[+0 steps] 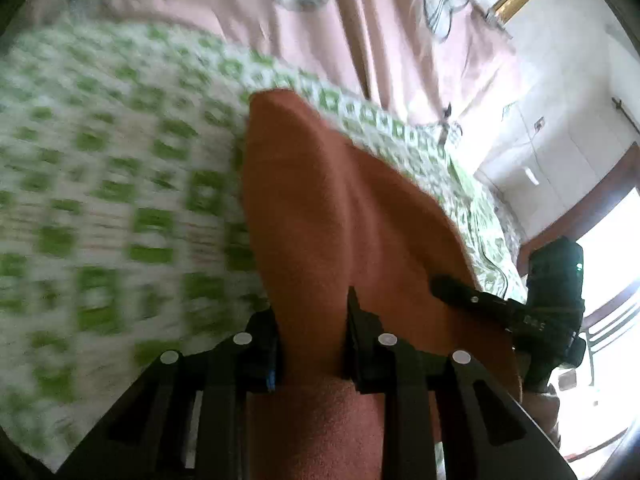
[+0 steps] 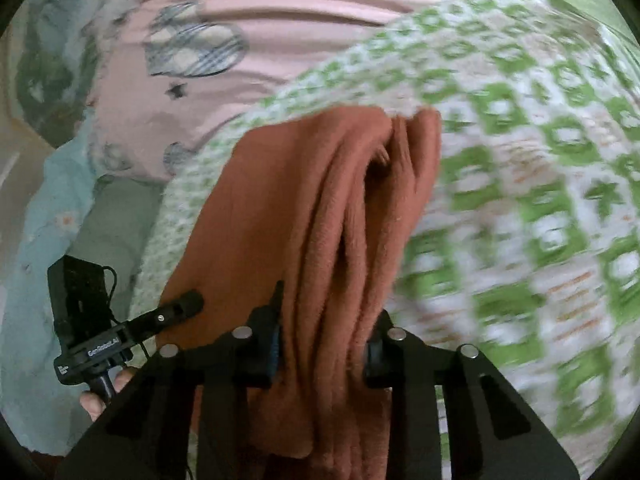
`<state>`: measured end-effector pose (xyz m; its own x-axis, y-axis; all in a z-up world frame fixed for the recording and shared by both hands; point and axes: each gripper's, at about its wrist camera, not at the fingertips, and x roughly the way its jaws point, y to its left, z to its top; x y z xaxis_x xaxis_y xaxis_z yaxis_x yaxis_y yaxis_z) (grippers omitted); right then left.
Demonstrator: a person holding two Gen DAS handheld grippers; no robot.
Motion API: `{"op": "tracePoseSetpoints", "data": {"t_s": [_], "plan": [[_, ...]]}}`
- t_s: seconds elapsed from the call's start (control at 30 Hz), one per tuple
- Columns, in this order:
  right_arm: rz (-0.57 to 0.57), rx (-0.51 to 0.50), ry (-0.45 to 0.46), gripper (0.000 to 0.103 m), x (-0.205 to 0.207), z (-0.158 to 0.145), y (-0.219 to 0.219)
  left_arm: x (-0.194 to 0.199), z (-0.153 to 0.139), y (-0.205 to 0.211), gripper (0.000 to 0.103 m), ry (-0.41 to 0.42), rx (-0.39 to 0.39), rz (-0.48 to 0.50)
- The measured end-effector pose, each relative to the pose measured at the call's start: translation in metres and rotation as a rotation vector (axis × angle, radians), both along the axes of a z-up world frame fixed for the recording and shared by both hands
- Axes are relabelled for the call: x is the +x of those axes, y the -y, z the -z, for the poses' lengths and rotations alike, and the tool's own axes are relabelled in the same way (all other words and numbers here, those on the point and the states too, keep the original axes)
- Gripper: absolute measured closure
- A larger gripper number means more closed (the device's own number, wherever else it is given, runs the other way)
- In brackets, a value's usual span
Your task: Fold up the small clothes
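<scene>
A rust-orange fleece garment (image 1: 332,208) hangs between both grippers above a green-and-white patterned bedsheet (image 1: 100,184). My left gripper (image 1: 314,320) is shut on one edge of the garment, which runs through its jaws. In the right wrist view my right gripper (image 2: 324,332) is shut on the bunched, folded edge of the same garment (image 2: 304,208). The right gripper also shows in the left wrist view (image 1: 460,292), at the garment's right side. The left gripper shows in the right wrist view (image 2: 188,304), at the garment's left edge.
A pink blanket with checked heart prints (image 2: 256,60) lies beyond the patterned sheet (image 2: 540,184). A light blue cloth (image 2: 44,216) lies at the left. White wall and a bright doorway (image 1: 612,232) stand at the right in the left wrist view.
</scene>
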<state>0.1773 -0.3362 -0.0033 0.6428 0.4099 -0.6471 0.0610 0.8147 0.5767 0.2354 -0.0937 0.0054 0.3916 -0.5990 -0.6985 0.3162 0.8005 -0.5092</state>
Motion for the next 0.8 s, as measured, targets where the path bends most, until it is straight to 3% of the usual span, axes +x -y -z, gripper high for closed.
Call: {"op": "tracePoseSetpoints", "data": {"t_s": [0.2,0.33,0.5,0.6,0.7,0.8], "plan": [[-0.173,0.051,0.07,0.074,0.019,0.0,-0.088,-0.044,-0.036,-0.091,0.078,0.075,0.041,-0.138],[-0.268,0.09,0.073,0.074,0.032,0.015,-0.146,-0.071,-0.039,-0.148,0.078,0.089,0.093,-0.217],[-0.295,0.083,-0.001,0.074,0.042,0.043,-0.177,-0.082,-0.004,-0.192,0.077,0.019,0.129,-0.264],[-0.285,0.079,-0.046,0.073,0.042,0.055,-0.177,-0.079,0.026,-0.198,0.066,-0.037,0.148,-0.291],[-0.271,0.068,-0.067,0.065,0.039,0.055,-0.174,-0.08,0.034,-0.202,0.058,-0.042,0.149,-0.302],[-0.237,0.027,-0.098,0.044,0.035,0.052,-0.169,-0.079,0.03,-0.205,0.052,-0.035,0.167,-0.304]]}}
